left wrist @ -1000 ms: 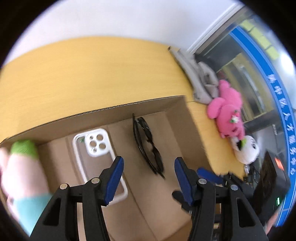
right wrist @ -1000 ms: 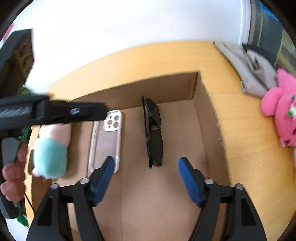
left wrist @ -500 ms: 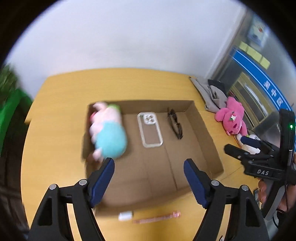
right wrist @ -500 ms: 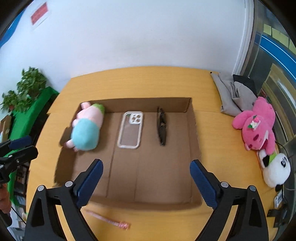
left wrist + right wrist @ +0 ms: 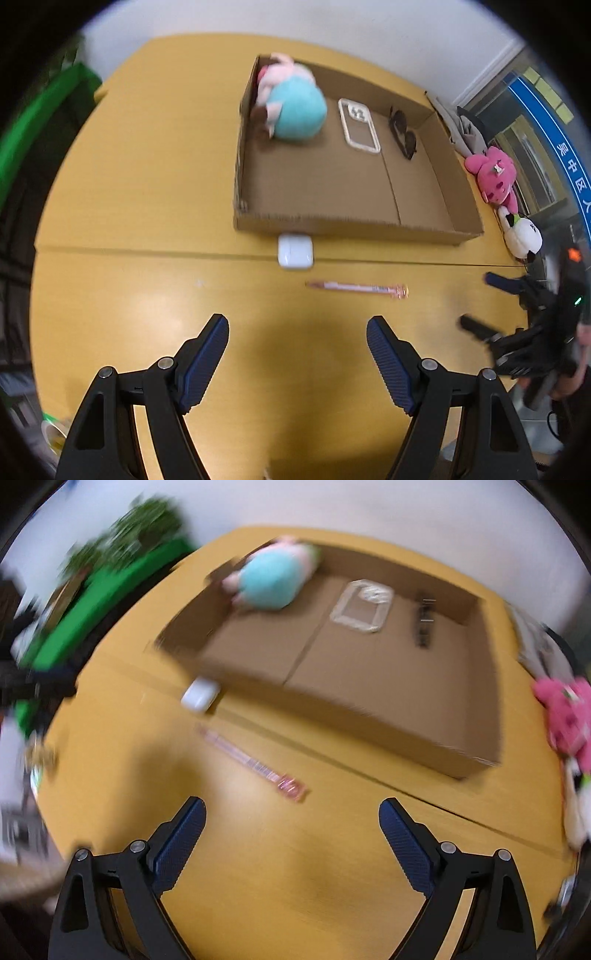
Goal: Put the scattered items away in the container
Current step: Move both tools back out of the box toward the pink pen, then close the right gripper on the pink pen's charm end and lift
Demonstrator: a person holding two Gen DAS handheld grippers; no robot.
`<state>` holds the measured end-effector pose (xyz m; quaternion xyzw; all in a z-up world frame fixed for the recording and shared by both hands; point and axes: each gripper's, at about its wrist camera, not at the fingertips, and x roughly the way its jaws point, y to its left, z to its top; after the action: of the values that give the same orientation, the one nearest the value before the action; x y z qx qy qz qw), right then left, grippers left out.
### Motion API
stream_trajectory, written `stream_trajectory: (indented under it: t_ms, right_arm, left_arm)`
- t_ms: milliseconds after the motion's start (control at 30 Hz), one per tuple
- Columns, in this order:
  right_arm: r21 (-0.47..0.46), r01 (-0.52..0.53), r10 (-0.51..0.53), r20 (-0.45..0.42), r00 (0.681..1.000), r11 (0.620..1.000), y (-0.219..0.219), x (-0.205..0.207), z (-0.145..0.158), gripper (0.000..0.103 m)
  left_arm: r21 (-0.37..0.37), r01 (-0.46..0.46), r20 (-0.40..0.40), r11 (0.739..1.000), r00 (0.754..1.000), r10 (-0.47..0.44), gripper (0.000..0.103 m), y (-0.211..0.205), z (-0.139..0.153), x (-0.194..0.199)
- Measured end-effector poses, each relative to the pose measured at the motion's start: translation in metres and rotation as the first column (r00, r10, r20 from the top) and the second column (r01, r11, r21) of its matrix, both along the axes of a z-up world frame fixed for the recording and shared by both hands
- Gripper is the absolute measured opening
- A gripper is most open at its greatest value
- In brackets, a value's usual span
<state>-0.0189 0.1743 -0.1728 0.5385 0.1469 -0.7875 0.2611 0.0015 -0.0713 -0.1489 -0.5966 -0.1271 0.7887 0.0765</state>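
1. Big shallow brown cardboard box (image 5: 343, 225) on the yellow wooden table (image 5: 147, 166), already holding a teal-and-pink plush toy (image 5: 291, 107), a clear phone case (image 5: 358, 125) and black sunglasses (image 5: 402, 133).
2. Still outside: small white rounded earbud case (image 5: 295, 253) touching the box's near wall, and a thin pink pen (image 5: 356, 287) just in front of it.
3. Looks like mid-task, lining up for the next pick, probably case or pen. Needs a drop down over one of them, then a squeeze.
4. Left gripper (image 5: 297, 343) spread fairly wide, nothing between the jaws, hovering over bare table.
5. Right gripper (image 5: 291, 821) jaws just opened up, near full spread, empty too.
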Motion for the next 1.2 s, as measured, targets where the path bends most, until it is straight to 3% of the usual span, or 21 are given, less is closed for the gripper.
stream_trajectory:
  t_ms: [67, 233, 433, 533, 767, 1000, 1100, 1200]
  right_arm:
    - [0.030, -0.068, 0.068, 0.003, 0.998, 0.997, -0.011, 0.000, -0.019, 0.089]
    - [0.047, -0.135, 0.134, 0.015, 0.991, 0.990, -0.028, -0.015, -0.047, 0.088]
    - [0.109, -0.262, 0.259, 0.042, 0.965, 0.959, -0.041, -0.029, -0.082, 0.088]
    - [0.127, -0.290, 0.285, 0.057, 0.957, 0.949, -0.043, -0.035, -0.094, 0.087]
    - [0.158, -0.376, 0.366, 0.091, 0.926, 0.913, -0.053, -0.029, -0.117, 0.074]
    - [0.125, -0.374, 0.364, 0.094, 0.926, 0.919, -0.048, -0.029, -0.113, 0.070]
    - [0.120, -0.344, 0.334, 0.093, 0.938, 0.931, -0.042, -0.024, -0.108, 0.060]
    - [0.123, -0.313, 0.302, 0.100, 0.948, 0.942, -0.037, -0.016, -0.102, 0.039]
  left_arm:
    - [0.006, -0.036, 0.037, 0.999, 0.999, 0.036, 0.077, 0.001, -0.014, 0.001]
    - [0.104, -0.171, 0.160, 0.980, 0.975, 0.153, 0.077, 0.004, -0.061, -0.003]
    - [0.099, -0.181, 0.237, 0.979, 0.959, 0.154, 0.077, 0.029, -0.096, -0.018]
    - [0.133, -0.224, 0.264, 0.965, 0.947, 0.183, 0.077, 0.032, -0.107, -0.024]
    - [0.124, -0.270, 0.302, 0.955, 0.927, 0.222, 0.077, 0.034, -0.124, -0.026]
    - [0.118, -0.309, 0.320, 0.944, 0.912, 0.258, 0.077, 0.038, -0.130, -0.024]
    - [0.130, -0.329, 0.324, 0.935, 0.906, 0.273, 0.077, 0.043, -0.133, -0.027]
    - [0.130, -0.335, 0.331, 0.933, 0.902, 0.278, 0.077, 0.050, -0.135, -0.030]
